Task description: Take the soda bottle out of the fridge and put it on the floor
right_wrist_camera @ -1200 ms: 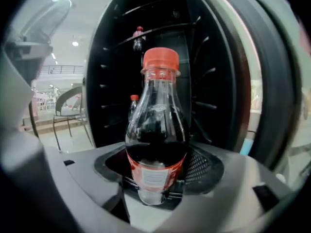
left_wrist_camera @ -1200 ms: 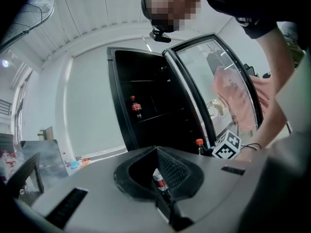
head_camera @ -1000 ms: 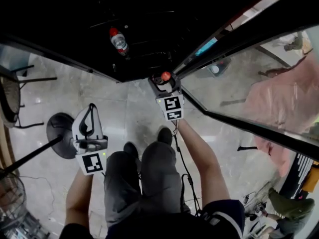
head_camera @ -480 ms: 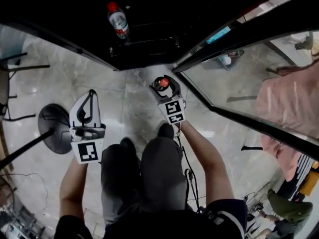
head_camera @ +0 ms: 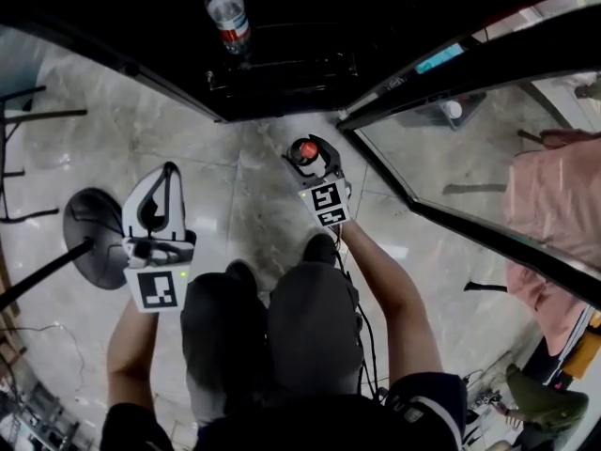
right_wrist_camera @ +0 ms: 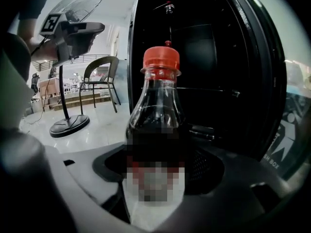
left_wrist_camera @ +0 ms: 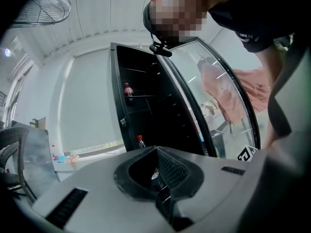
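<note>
The soda bottle (right_wrist_camera: 158, 115) is dark with a red cap (head_camera: 307, 148). It stands upright between the jaws of my right gripper (head_camera: 315, 160), which is shut on its body. Bottle and gripper hang over the pale floor, just in front of the open black fridge (head_camera: 282, 64). My left gripper (head_camera: 169, 170) is lower left over the floor with its jaws closed tip to tip and nothing in them. It points up toward the fridge (left_wrist_camera: 146, 106).
A clear bottle with a red cap (head_camera: 228, 12) stands on a fridge shelf. The glass fridge door (head_camera: 470, 148) is swung open at the right. A fan's round base (head_camera: 94, 242) sits on the floor at the left, with a chair (right_wrist_camera: 99, 76) behind it. My shoes (head_camera: 319, 249) are below the right gripper.
My right gripper has drawn the soda bottle back from the fridge's edge to over the floor. The left gripper has stayed shut and barely moved.
</note>
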Demonstrator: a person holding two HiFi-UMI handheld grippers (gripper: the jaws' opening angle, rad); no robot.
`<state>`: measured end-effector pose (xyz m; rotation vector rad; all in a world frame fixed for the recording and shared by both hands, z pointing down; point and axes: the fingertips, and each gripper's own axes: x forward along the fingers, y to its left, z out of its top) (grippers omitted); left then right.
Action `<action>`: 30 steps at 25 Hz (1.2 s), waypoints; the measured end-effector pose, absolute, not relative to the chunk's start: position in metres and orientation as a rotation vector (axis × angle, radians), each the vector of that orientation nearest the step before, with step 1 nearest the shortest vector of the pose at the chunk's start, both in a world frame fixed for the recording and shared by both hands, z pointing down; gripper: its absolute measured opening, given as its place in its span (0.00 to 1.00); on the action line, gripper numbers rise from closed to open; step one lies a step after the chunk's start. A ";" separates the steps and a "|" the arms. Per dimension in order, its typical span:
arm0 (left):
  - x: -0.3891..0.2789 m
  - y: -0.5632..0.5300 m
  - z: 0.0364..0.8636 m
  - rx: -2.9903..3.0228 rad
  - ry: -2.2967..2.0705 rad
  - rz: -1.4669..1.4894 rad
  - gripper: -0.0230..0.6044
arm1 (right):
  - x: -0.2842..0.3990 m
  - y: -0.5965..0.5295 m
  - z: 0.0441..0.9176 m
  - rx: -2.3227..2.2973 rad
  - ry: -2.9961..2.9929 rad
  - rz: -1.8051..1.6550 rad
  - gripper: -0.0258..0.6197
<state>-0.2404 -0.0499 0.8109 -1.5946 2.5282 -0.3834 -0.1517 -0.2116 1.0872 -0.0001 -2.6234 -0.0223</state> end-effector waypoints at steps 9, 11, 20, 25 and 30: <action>-0.241 -0.046 0.835 -1.601 2.542 -0.324 0.07 | -0.153 -0.214 1.124 0.035 -2.618 -0.031 0.54; -0.242 -0.044 0.839 -1.601 2.544 -0.333 0.07 | -0.153 -0.215 1.132 0.042 -2.608 -0.036 0.54; -0.241 -0.043 0.847 -1.605 2.537 -0.344 0.07 | -0.154 -0.214 1.141 0.055 -2.614 -0.067 0.54; -0.240 -0.044 0.849 -1.605 2.533 -0.341 0.07 | -0.150 -0.212 1.141 0.032 -2.628 -0.117 0.55; -0.239 -0.044 0.851 -1.606 2.530 -0.347 0.07 | -0.149 -0.209 1.141 0.005 -2.645 -0.164 0.56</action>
